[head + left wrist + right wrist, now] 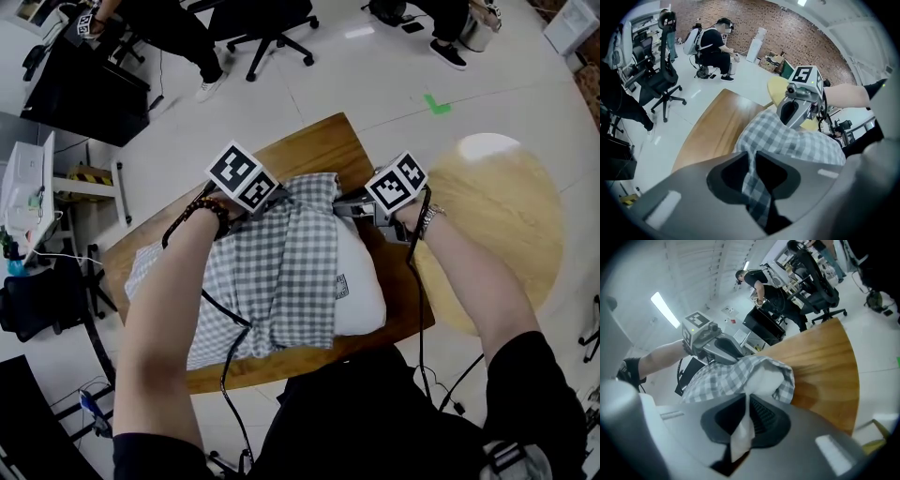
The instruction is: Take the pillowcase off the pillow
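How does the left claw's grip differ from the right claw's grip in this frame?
The left claw pinches a fold of the grey-checked pillowcase; the right claw pinches plain white cloth of the pillow. The left claw sits at the pillowcase's far edge, the right claw beside it where the pillow shows bare. Shared: both are shut on cloth, at the pillow's far end on the wooden table.

The pillowcase (281, 272) is checked grey and white, and the pillow (361, 295) showing at its right is plain white. The table (319, 150) is warm brown wood, the round table (511, 234) to the right paler. A green mark (436, 104) sits on the pale floor (375, 75) beyond.
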The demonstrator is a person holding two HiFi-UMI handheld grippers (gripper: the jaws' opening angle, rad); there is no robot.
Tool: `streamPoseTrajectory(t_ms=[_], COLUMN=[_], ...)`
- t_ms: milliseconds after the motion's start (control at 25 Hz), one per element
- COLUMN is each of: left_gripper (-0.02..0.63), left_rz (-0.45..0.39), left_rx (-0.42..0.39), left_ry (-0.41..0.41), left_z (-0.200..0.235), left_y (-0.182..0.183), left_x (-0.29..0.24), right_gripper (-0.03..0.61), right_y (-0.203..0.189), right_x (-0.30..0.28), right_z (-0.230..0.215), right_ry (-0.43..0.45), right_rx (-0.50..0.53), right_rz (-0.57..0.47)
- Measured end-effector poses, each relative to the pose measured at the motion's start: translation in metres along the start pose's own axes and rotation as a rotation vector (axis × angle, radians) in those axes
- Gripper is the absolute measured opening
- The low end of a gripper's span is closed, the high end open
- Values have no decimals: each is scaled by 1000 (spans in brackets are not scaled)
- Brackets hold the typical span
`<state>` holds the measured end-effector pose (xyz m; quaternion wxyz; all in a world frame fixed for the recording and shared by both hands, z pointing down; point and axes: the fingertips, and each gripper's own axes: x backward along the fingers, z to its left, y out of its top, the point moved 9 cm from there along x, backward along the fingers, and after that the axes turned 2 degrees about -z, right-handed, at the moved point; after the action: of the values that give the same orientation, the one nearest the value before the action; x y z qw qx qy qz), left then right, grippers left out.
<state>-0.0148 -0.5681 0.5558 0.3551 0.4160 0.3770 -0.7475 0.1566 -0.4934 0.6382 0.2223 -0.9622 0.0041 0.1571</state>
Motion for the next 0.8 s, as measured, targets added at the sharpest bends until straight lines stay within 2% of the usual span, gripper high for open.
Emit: streamPoseTrajectory(t_ms=[160,600,800], left_gripper=[21,18,11], left_rz=[-20,-95,-86], left_rx=[-19,34,33], left_ry=[57,201,289], left_z=[-5,-30,-39], left_y=[1,-17,-37], left_x=[11,52,70], right_gripper=[18,12,12], right_y=[2,-12,-25], right_x=[10,40,52], right_z=[15,81,108], right_ry=[-58,-266,-320], right_rx=[63,227,270], right_rz=[-27,-129,-141])
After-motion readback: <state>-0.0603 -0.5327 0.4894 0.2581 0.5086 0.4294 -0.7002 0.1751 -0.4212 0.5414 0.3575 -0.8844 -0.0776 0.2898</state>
